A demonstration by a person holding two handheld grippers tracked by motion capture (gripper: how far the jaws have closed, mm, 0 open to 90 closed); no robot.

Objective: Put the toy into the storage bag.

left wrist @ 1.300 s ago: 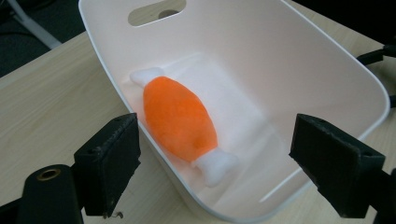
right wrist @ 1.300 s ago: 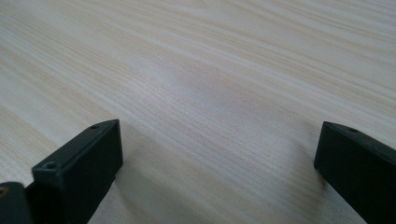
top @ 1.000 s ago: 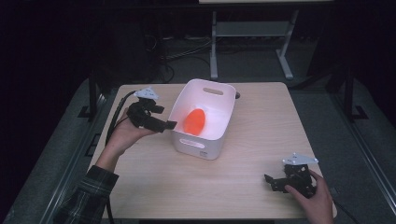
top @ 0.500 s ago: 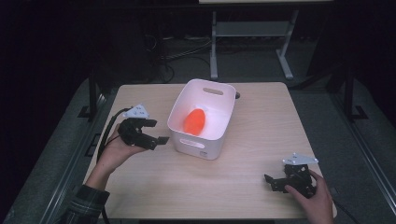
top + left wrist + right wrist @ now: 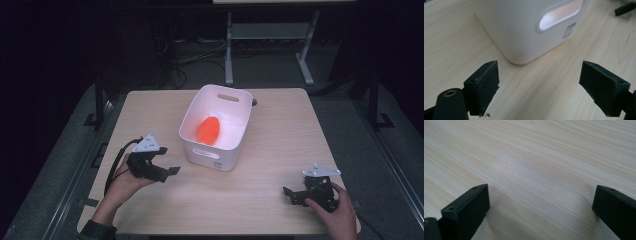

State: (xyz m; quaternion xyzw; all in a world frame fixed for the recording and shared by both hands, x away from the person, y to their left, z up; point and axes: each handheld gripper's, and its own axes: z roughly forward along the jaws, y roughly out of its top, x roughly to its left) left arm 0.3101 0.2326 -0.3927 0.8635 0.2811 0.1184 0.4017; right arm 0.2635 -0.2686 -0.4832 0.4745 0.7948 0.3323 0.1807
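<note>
My left gripper has drawn back from the rim of the white bin toward the lower left of the frame, its fingers spread wide and holding nothing, while the orange object lies inside the bin at frame centre; I judge the placing step complete. My left hand hovers low over the tabletop, aimed at the bin's near wall. My right gripper rests at lower right, fingers wide apart and empty.
</note>
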